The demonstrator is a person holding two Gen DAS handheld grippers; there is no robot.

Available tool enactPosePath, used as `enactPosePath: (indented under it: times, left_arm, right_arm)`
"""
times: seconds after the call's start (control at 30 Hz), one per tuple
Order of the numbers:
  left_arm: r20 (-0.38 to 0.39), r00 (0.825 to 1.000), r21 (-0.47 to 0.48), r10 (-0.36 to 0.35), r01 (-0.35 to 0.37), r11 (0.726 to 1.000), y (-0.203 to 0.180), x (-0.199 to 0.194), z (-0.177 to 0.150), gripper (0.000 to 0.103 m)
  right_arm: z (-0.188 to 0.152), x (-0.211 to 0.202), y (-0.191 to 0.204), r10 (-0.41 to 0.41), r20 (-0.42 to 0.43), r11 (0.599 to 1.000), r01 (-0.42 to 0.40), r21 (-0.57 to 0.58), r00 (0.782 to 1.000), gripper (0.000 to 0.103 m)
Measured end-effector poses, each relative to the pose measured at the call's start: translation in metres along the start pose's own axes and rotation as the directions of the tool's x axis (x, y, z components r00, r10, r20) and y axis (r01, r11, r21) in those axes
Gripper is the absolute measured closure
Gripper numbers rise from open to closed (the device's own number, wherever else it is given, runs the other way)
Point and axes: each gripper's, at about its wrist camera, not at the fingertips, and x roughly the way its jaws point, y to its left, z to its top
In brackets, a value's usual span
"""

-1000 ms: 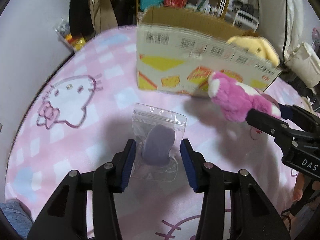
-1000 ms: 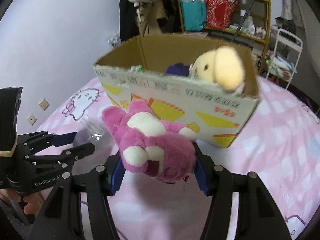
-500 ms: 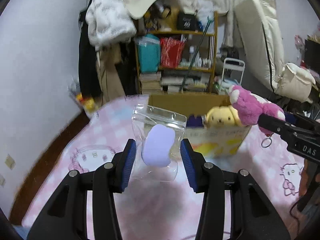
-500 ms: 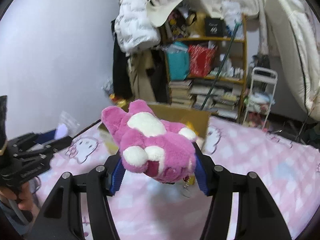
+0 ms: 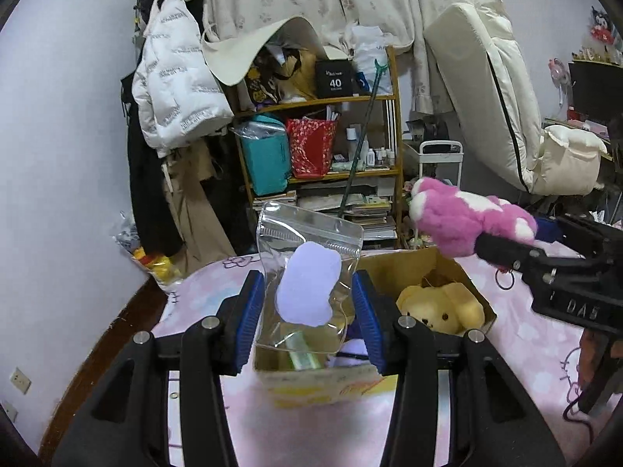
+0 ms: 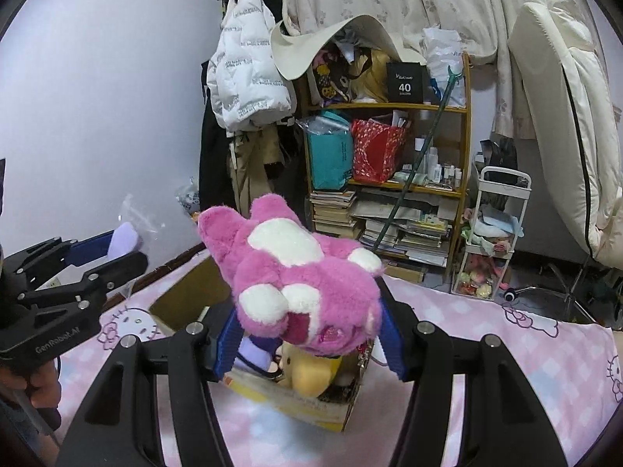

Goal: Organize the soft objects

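Jaws of the left gripper (image 5: pixel 307 307) pinch a clear zip bag (image 5: pixel 309 278) holding a lilac soft pad (image 5: pixel 307 290); the bag stands upright, zip edge uppermost, long axis vertical. Jaws of the right gripper (image 6: pixel 307 334) clamp a pink plush toy (image 6: pixel 296 276), its body stretching away from the camera and up to the left. Both grippers tilt slightly downward, side by side above an open cardboard box (image 5: pixel 412 262) with a yellow plush (image 5: pixel 442 307) inside. The box sits on a pink checked bed cover (image 6: pixel 486 334). Behind stand a cluttered wooden shelf (image 6: pixel 389 107) and a hanging white jacket (image 5: pixel 175 85).
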Motion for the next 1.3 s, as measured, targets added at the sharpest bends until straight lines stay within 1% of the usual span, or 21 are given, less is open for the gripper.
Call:
enactPosePath:
  times: [0.07, 0.17, 0.3, 0.43, 0.53, 0.6, 0.63, 0.7, 0.77, 0.8, 0.83, 0.9, 0.93, 0.97, 1.03, 1.07, 1.1, 1.13, 1.17, 1.23, 1.3]
  left_arm:
    - [-0.015, 1.0, 0.006, -0.005, 0.005, 1.0, -0.003, 0.011, -0.003, 0.057]
    - [-0.048, 0.999, -0.009, -0.019, 0.019, 1.0, -0.001, 0.027, -0.013, 0.057]
    - [-0.096, 0.995, -0.025, -0.029, 0.027, 0.999, 0.002, 0.047, -0.02, 0.057]
    - [-0.138, 0.989, -0.065, -0.044, 0.035, 0.997, 0.009, 0.06, -0.024, 0.056]
    - [-0.151, 0.988, -0.052, -0.04, 0.032, 0.998, 0.01, 0.064, -0.027, 0.054]
    - [-0.151, 0.988, -0.046, -0.037, 0.031, 0.998, 0.009, 0.065, -0.028, 0.05]
    - [-0.144, 0.989, -0.047, -0.038, 0.032, 0.998, 0.008, 0.064, -0.029, 0.048]
    - [-0.14, 0.989, -0.052, -0.042, 0.035, 0.998, 0.009, 0.063, -0.028, 0.047]
    - [-0.147, 0.989, -0.05, -0.033, 0.025, 0.998, 0.009, 0.061, -0.029, 0.042]
    - [-0.147, 0.989, -0.049, -0.027, 0.02, 0.999, 0.01, 0.058, -0.029, 0.035]
    - [-0.139, 0.99, -0.049, -0.02, 0.013, 0.999, 0.01, 0.054, -0.03, 0.034]
    - [-0.129, 0.991, -0.046, -0.014, 0.008, 0.999, 0.01, 0.046, -0.029, 0.033]
    - [-0.129, 0.992, -0.044, -0.012, 0.007, 0.999, 0.01, 0.042, -0.028, 0.028]
    - [-0.124, 0.992, -0.043, -0.01, 0.004, 0.999, 0.01, 0.039, -0.026, 0.026]
    - [-0.11, 0.994, -0.042, 0.002, -0.006, 0.999, 0.01, 0.03, -0.023, 0.024]
    - [-0.107, 0.994, -0.043, 0.005, -0.01, 0.999, 0.01, 0.026, -0.022, 0.024]
    - [-0.106, 0.994, -0.045, 0.008, -0.013, 0.999, 0.011, 0.021, -0.021, 0.02]
    - [-0.105, 0.994, -0.047, 0.012, -0.017, 0.999, 0.011, 0.016, -0.02, 0.014]
    - [-0.102, 0.995, -0.051, 0.018, -0.023, 0.998, 0.011, 0.011, -0.02, 0.012]
    - [-0.093, 0.995, -0.054, 0.028, -0.033, 0.998, 0.012, 0.001, -0.018, 0.011]
    - [-0.089, 0.996, -0.059, 0.032, -0.037, 0.998, 0.013, -0.01, -0.018, 0.011]
  right_arm:
    - [-0.003, 0.011, -0.003, -0.001, -0.015, 1.0, 0.001, 0.011, 1.0, 0.039]
    - [-0.009, 0.022, -0.006, 0.028, -0.037, 0.999, -0.027, 0.033, 0.999, 0.039]
    - [-0.016, 0.033, -0.004, 0.062, -0.062, 0.998, -0.06, 0.034, 0.996, 0.038]
    - [-0.022, 0.047, -0.002, 0.041, -0.103, 0.999, -0.039, 0.02, 0.994, 0.038]
    - [-0.025, 0.052, -0.005, 0.052, -0.115, 0.998, -0.049, 0.031, 0.992, 0.037]
    - [-0.025, 0.053, -0.005, 0.047, -0.111, 0.999, -0.044, 0.03, 0.993, 0.031]
    - [-0.024, 0.052, -0.006, 0.049, -0.104, 0.998, -0.046, 0.034, 0.993, 0.029]
    - [-0.023, 0.049, -0.007, 0.054, -0.088, 0.998, -0.05, 0.046, 0.995, 0.018]
    - [-0.021, 0.047, -0.008, 0.044, -0.081, 0.998, -0.04, 0.048, 0.996, 0.016]
    - [-0.021, 0.045, -0.008, 0.041, -0.08, 0.998, -0.037, 0.049, 0.996, 0.016]
    - [-0.021, 0.043, -0.009, 0.035, -0.078, 0.998, -0.032, 0.049, 0.996, 0.015]
    - [-0.02, 0.038, -0.009, 0.028, -0.074, 0.998, -0.024, 0.053, 0.997, 0.007]
    - [-0.019, 0.035, -0.009, 0.026, -0.069, 0.998, -0.022, 0.055, 0.997, 0.006]
    - [-0.018, 0.031, -0.008, 0.023, -0.061, 0.998, -0.02, 0.056, 0.998, 0.006]
    - [-0.016, 0.023, -0.007, 0.019, -0.051, 0.998, -0.016, 0.058, 0.999, 0.004]
    - [-0.014, 0.019, -0.007, 0.017, -0.045, 0.998, -0.014, 0.058, 0.999, 0.0]
    - [-0.013, 0.013, -0.007, 0.012, -0.036, 0.998, -0.01, 0.056, 0.999, 0.0]
    - [-0.012, 0.007, -0.006, 0.005, -0.025, 0.998, -0.004, 0.055, 1.0, 0.0]
    - [-0.012, 0.0, -0.006, -0.01, -0.008, 0.999, 0.011, 0.052, 1.0, 0.0]
    - [-0.009, -0.012, -0.005, -0.035, 0.02, 0.998, 0.034, 0.047, 0.999, 0.0]
    - [-0.007, -0.022, -0.005, -0.044, 0.022, 0.998, 0.043, 0.047, 0.999, 0.0]
